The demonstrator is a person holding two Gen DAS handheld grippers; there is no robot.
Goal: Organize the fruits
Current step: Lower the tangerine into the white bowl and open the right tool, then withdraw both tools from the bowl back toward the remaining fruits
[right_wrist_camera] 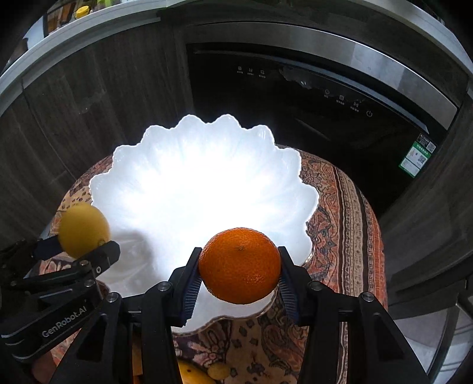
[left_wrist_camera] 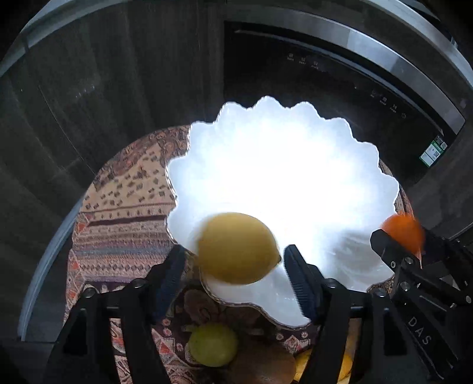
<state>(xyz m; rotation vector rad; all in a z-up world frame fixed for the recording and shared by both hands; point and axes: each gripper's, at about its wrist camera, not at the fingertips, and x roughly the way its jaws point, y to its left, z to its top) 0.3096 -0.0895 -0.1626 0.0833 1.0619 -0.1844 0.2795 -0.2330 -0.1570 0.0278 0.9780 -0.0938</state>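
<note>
Surrounding room: dark wood-grain cabinet fronts (right_wrist_camera: 103,88) under a pale worktop edge (right_wrist_camera: 88,23); small items on the worktop are too small to identify.
Appliance: black glass-fronted unit (right_wrist_camera: 295,97) with a steel top band and a row of touch icons; green label (right_wrist_camera: 416,158) at its right edge.
Surface: round table under a patterned cloth (right_wrist_camera: 348,221) in orange, brown and cream, standing in front of the appliance.
Container: white scalloped bowl (right_wrist_camera: 189,124), upright on the cloth; its interior is washed out by glare.
Right gripper (right_wrist_camera: 239,251): fingers pinch the orange (right_wrist_camera: 239,265), a ribbed pad touching each side.
Orange, position: held above the bowl's near rim, sharp in the right wrist view.
Left gripper (left_wrist_camera: 235,251): fingers spread; the lemon (left_wrist_camera: 236,248) sits between them, with a gap showing at the left pad.
Lemon, position: over the bowl's near-left rim, blurred while the fingers around it are sharp.
Loose fruit: a green fruit (left_wrist_camera: 212,344), a brown kiwi (left_wrist_camera: 266,366) and a yellow piece (left_wrist_camera: 343,369) lie on the cloth outside the bowl, on its near side, partly hidden by the left gripper's frame.
</note>
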